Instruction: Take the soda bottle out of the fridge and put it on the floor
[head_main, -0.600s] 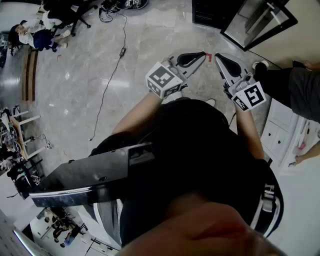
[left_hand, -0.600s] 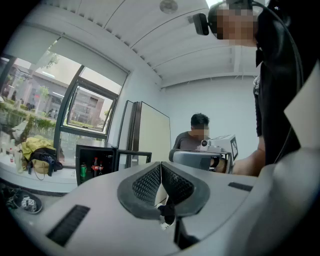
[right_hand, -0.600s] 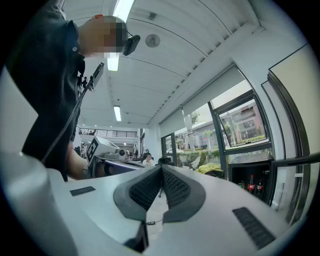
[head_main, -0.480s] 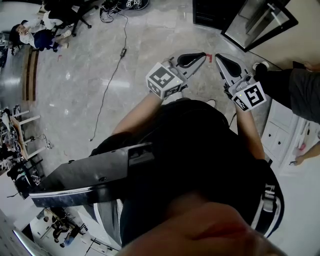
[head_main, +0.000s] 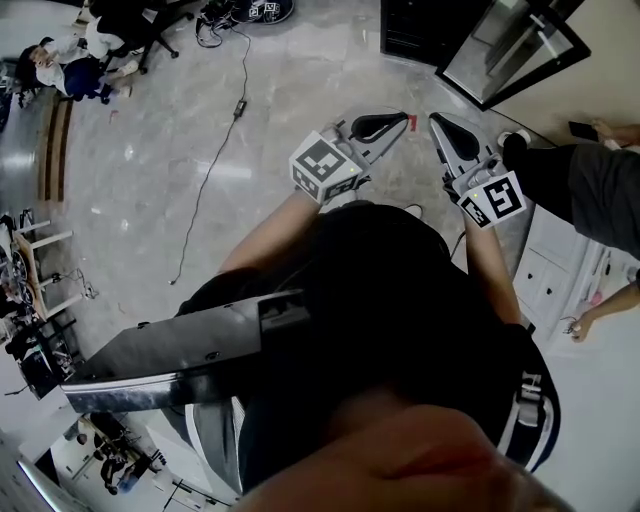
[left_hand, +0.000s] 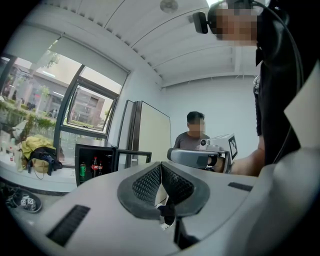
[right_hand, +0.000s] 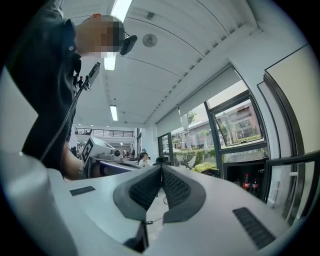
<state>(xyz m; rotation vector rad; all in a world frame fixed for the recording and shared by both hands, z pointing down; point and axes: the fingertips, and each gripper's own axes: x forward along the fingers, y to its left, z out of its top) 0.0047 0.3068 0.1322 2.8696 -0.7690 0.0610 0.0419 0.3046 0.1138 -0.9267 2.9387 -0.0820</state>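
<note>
Black pads of my left tool (left_hand: 160, 165) meet with nothing between them. My right tool (right_hand: 161, 168) is likewise fully closed and empty. Both are held level above the marble floor (head_main: 150, 150). The soda bottle (left_hand: 94, 167) stands upright inside the open fridge (left_hand: 96, 148), far ahead.

The fridge (head_main: 418, 28) stands on the floor (head_main: 150, 140) ahead of my left gripper (head_main: 404, 118) and right gripper (head_main: 434, 121), with its door (head_main: 512, 48) swung out to the right and the soda bottles (left_hand: 94, 166) inside. A cable (head_main: 214, 160) trails across the floor to my left. Another person (head_main: 590, 180) stands at my right, beside a drawer unit (head_main: 545, 268).
</note>
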